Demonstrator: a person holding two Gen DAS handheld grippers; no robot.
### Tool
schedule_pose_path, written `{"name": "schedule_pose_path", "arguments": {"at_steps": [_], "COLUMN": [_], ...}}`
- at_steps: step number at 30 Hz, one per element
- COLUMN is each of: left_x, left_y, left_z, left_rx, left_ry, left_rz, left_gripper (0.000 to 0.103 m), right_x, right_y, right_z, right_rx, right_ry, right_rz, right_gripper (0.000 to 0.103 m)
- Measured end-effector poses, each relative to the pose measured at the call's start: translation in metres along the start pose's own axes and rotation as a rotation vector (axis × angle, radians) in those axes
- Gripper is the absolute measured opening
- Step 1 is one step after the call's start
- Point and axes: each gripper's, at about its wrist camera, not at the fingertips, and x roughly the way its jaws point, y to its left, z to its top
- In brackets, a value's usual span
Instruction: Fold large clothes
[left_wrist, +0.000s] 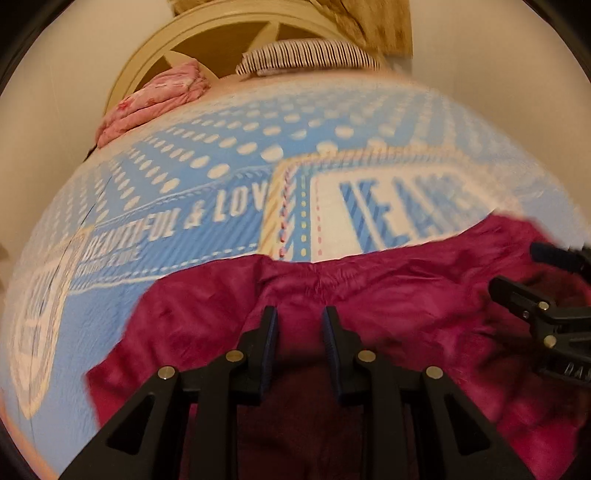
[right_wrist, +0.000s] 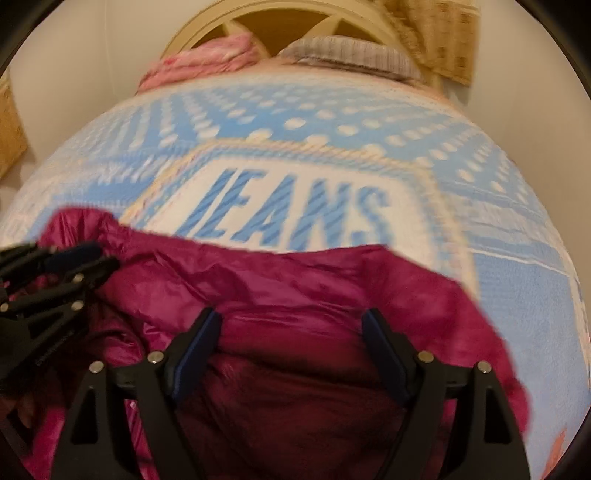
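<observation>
A large magenta plush garment lies crumpled on a blue bed cover printed with white dots and lettering. It also shows in the right wrist view. My left gripper hovers over the garment's near part with a narrow gap between its fingers and nothing gripped. My right gripper is wide open over the garment's folded bulk. Each gripper shows in the other's view, the right one at the garment's right, the left one at its left.
A pink folded cloth and a striped folded cloth lie at the far edge of the bed by a cream headboard. White walls flank the bed. The blue cover spreads beyond the garment.
</observation>
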Motion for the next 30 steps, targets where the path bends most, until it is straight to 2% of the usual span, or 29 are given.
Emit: {"name": "schedule_pose_path", "arguments": {"at_steps": [3, 7, 10, 11, 12, 13, 17, 21, 25, 30], "left_x": [-0.046, -0.109, -0.149, -0.159, -0.17, -0.181, -0.21, -0.234, -0.246, -0.25], "left_y": [0.017, 0.04, 0.046, 0.047, 0.05, 0.052, 0.05, 0.045, 0.043, 0.036], "left_z": [-0.022, -0.088, -0.146, -0.162, -0.182, -0.201, -0.257, -0.307, -0.338, -0.367], "left_rx": [-0.021, -0.058, -0.042, -0.046, -0.054, -0.058, -0.075, -0.065, -0.075, -0.099], "left_ry": [-0.036, -0.04, -0.05, -0.051, -0.05, -0.049, -0.047, -0.036, -0.037, -0.031], "left_rz": [-0.002, -0.019, 0.014, 0.011, 0.009, 0.015, 0.033, 0.03, 0.033, 0.017], "left_gripper": [0.028, 0.031, 0.045, 0.054, 0.058, 0.059, 0.06, 0.06, 0.06, 0.06], "right_x": [-0.042, -0.097, -0.135, -0.144, -0.153, -0.166, -0.2, -0.225, -0.246, -0.262], "right_y": [-0.011, -0.015, -0.014, -0.015, -0.016, -0.018, -0.027, -0.036, -0.043, -0.041], "right_z": [-0.01, -0.051, -0.103, -0.116, -0.13, -0.152, -0.211, -0.252, -0.296, -0.328], "right_rx": [0.022, -0.001, -0.017, -0.023, -0.026, -0.025, 0.015, 0.059, 0.131, 0.149], "right_ry": [-0.044, -0.044, -0.01, -0.004, -0.002, -0.004, -0.014, -0.043, -0.041, -0.045], "right_rz": [0.027, 0.028, 0.044, 0.05, 0.048, 0.043, 0.036, -0.008, -0.002, -0.001], "right_gripper": [0.094, 0.095, 0.095, 0.095, 0.095, 0.095, 0.095, 0.095, 0.095, 0.095]}}
